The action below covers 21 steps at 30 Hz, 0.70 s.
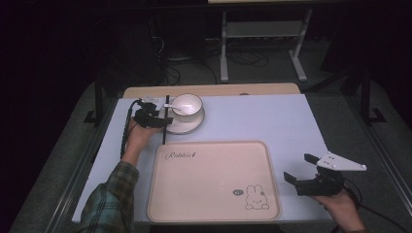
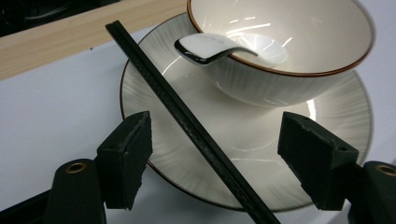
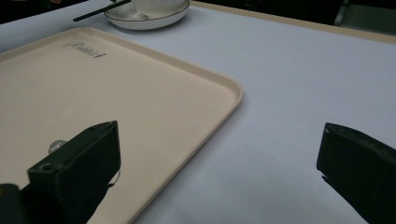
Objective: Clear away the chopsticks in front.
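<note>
Chopsticks (image 2: 187, 122) between left gripper (image 2: 215, 151) jaws (parted)

Black chopsticks (image 2: 187, 121) slant between spread jaws of left gripper (image 2: 215, 154), touching neither jaw, resting across near rim of saucer (image 2: 261, 154)

White bowl (image 2: 299, 60), brown rim, on saucer just beyond left gripper; white spoon (image 2: 210, 46) in bowl, handle over rim

Beige tray (image 1: 209, 184) between both grippers, just left of right gripper (image 1: 300, 167); its corner beside that gripper's left jaw; rabbit drawing (image 1: 256, 198) on tray corner nearest right gripper, "Rabbit" lettering (image 1: 180, 155) nearer left one

White table surface (image 1: 272, 121) under right gripper's jaws; wooden edge (image 1: 209, 90) beyond bowl
</note>
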Tool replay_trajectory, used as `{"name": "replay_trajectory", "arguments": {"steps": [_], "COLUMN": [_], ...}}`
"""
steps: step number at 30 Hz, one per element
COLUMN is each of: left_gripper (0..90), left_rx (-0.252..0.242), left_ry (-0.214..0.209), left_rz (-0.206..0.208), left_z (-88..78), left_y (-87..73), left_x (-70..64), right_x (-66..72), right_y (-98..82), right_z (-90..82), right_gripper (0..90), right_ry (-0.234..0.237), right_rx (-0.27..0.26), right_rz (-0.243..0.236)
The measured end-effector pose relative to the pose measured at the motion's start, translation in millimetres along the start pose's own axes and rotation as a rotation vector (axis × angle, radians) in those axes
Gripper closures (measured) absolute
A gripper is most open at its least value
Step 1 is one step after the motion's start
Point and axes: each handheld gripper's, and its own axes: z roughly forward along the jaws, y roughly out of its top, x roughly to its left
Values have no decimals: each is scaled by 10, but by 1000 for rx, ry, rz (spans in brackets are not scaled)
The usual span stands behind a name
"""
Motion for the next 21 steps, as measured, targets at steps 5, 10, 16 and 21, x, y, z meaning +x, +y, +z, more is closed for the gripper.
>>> {"name": "replay_trajectory", "arguments": {"steps": [5,10,16,21], "left_gripper": [310,375,481,559], "left_rx": [22,44,58,48], "left_ry": [7,8,17,26], "left_rz": [11,25,28,19], "left_z": [92,161,213,226], "left_y": [-14,-34,-48,-46], "left_x": [11,-7,-13,-4], "right_x": [-6,-6,-11,-11], "right_y": [-1,-1,-1,-2], "right_z": [-10,-3,-8,-5], "right_gripper": [0,0,0,0], "right_ry": [-2,0,-1,1], "right_rx": [-3,-2,-5,-5], "right_rz": [2,2,7,9]}}
